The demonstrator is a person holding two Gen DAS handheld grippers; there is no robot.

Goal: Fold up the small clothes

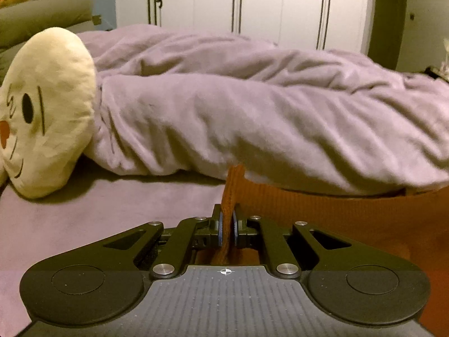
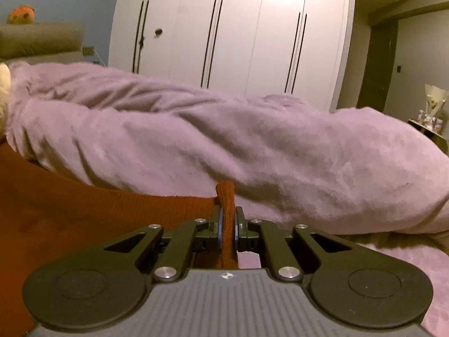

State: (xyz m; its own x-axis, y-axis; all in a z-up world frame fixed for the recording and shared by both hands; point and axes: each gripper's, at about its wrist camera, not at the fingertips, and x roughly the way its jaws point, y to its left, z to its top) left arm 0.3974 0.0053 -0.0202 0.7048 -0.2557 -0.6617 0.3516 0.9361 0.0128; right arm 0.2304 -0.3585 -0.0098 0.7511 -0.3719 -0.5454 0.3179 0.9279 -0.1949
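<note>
A: Where does the left wrist camera sit?

B: Low over the bed, just behind the left gripper point(image 1: 227, 226), looking forward along its fingers. It faces the rumpled blanket point(image 1: 252, 112), which lies near, with the wardrobe point(image 1: 252, 5) beyond it. A plush toy point(image 1: 47, 106) fills its left side, close by.

A: And the right one?

B: Just as low behind the right gripper point(image 2: 228, 230), facing the same way, the blanket point(image 2: 224, 140) equally near.

A: What do they share?

B: The blanket, the wardrobe point(image 2: 238, 33), the headboard point(image 2: 42, 39), and the orange cloth point(image 2: 70, 210): it spreads right in the left view point(image 1: 322, 213), left in the right view.
</note>
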